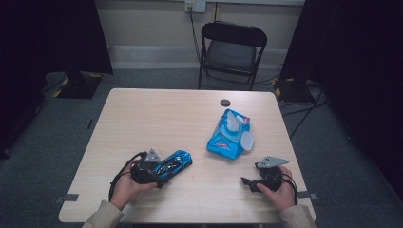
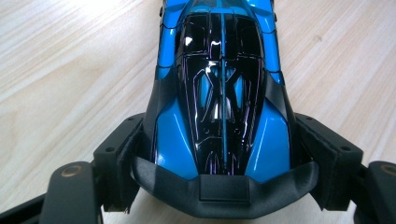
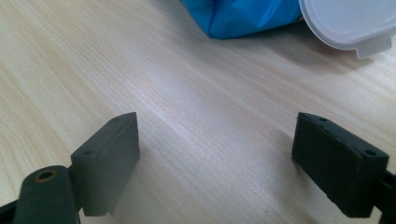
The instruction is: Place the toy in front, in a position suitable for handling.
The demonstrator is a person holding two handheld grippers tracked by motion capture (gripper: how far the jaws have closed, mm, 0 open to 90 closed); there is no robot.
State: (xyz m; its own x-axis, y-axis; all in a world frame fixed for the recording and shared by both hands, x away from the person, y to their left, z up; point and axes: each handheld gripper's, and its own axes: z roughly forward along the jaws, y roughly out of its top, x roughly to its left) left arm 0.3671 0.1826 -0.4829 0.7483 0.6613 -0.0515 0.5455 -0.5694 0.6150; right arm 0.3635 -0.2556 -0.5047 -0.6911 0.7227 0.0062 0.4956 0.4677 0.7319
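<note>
A glossy blue and black toy car lies on the wooden table at the front left, nose pointing right and away. My left gripper has its jaws around the car's rear. In the left gripper view both pads sit against the sides of the car, just ahead of its black rear wing. My right gripper rests low at the front right, held by a hand. Its jaws stand wide apart over bare wood, with nothing between them.
A blue wet-wipes pack with its white lid flipped open lies right of centre, just beyond the right gripper; its corner and lid show close ahead. A small dark disc sits near the far edge. A black folding chair stands behind the table.
</note>
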